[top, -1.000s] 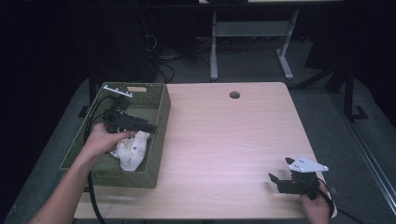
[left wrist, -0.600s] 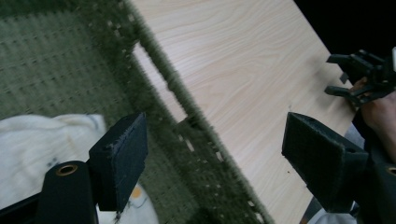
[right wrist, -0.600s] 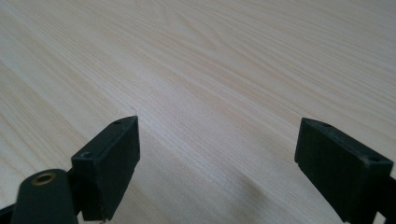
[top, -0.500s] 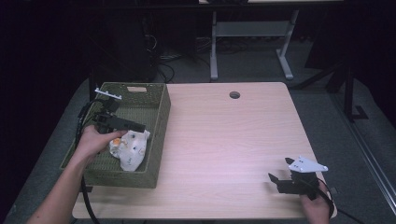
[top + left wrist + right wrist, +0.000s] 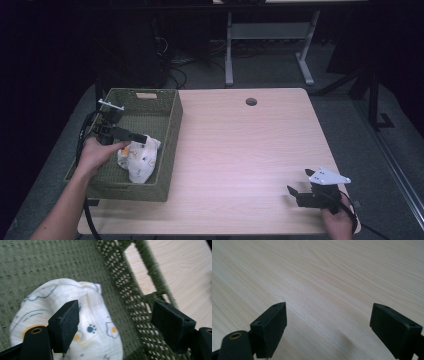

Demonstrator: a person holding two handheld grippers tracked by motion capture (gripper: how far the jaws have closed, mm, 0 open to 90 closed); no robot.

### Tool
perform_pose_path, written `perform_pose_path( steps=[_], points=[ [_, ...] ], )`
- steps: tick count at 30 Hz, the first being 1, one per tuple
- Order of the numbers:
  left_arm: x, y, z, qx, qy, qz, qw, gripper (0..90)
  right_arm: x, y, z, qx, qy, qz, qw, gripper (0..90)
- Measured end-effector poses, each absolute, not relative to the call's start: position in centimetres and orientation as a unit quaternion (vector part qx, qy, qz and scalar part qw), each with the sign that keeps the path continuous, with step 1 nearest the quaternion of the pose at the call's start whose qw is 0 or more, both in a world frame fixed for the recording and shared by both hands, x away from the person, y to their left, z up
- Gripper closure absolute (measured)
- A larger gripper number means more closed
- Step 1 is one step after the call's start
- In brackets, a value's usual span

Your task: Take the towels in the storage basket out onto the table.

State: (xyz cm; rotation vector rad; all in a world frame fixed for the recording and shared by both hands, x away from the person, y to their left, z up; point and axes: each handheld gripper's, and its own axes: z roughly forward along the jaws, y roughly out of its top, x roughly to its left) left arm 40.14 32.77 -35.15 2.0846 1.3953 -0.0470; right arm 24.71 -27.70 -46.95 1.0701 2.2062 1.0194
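A white cloth (image 5: 139, 159) (image 5: 75, 327) printed with paw marks and orange spots lies crumpled inside the green woven basket (image 5: 165, 150) (image 5: 120, 285) at the table's left. My left gripper (image 5: 134, 138) (image 5: 117, 322) hovers open just above the cloth, with nothing between its jaws. Over at the table's near right corner my right gripper (image 5: 296, 189) (image 5: 329, 327) rests low on the bare wood (image 5: 332, 277), jaws wide open and empty.
The light wooden table (image 5: 240, 150) has a round cable hole (image 5: 251, 101) near its far edge. A table frame and cables stand on the dark floor behind. The basket's handle slot (image 5: 140, 272) opens toward the tabletop.
My left gripper has drawn back toward the basket's left side and lifted off the cloth, which now lies loose in the basket. The right gripper has stayed put.
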Motion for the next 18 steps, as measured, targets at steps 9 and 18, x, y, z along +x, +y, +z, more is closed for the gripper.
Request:
perform_pose_path(
  steps=[9, 18],
  points=[
    [40.9, 33.0, -36.6, 0.796, 0.544, 0.000, 0.266, 27.9, 24.7, -27.7, -46.9, 0.389, 0.806, 0.374, 0.242, 13.7],
    [41.7, 32.8, -37.8, 0.796, 0.569, 0.024, 0.207, 28.4, 24.6, -27.8, -46.9, 0.390, 0.805, 0.376, 0.241, 13.7]
  ],
)
